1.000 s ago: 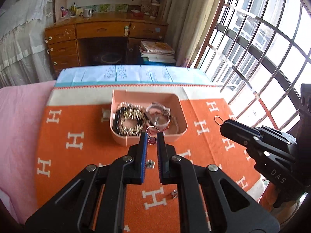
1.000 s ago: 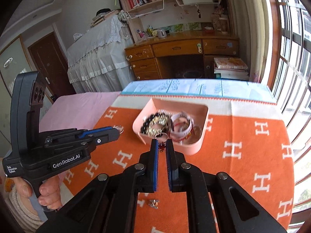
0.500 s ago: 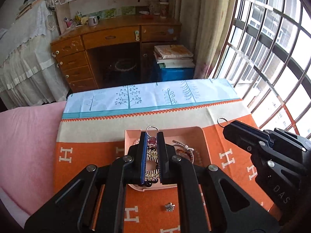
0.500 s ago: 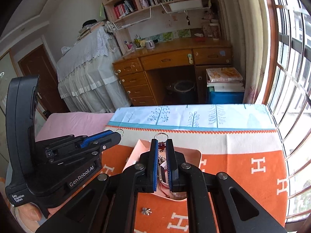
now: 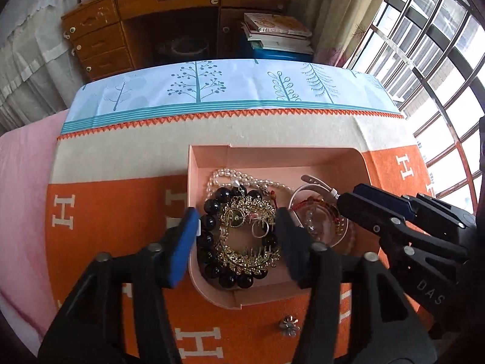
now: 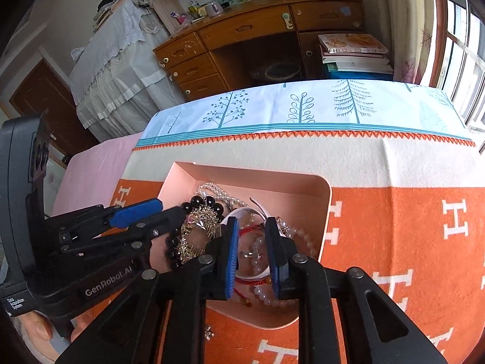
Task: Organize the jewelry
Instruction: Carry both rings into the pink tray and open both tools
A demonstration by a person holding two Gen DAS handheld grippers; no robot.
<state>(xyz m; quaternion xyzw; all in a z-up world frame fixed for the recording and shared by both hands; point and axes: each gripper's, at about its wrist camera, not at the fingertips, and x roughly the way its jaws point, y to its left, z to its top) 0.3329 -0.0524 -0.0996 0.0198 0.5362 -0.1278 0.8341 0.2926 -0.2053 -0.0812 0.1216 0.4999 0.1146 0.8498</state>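
Both grippers have descended over the pink tray (image 5: 303,157) since the earlier frames, and their jaws have just been opening. Each earlier pinched a ring-topped earring. The left gripper (image 5: 235,236) now stands wide with nothing pressed between its pads; a silver ring (image 5: 260,230) lies on the gold comb (image 5: 242,242) beneath it, evidently the dropped piece. The right gripper (image 6: 251,253) is parted more narrowly over the clear bead bracelet (image 6: 257,261), gripping nothing visible (its earring cannot be picked out). Judgement: two pieces delivered.

Count, left to right: one black bead bracelet (image 5: 212,242), one gold comb, one pearl strand (image 5: 242,179), one red cord bracelet (image 5: 315,201), one clear bead bracelet. One flower stud (image 5: 289,325) remains loose on the orange blanket (image 5: 106,218), just beside the tray.
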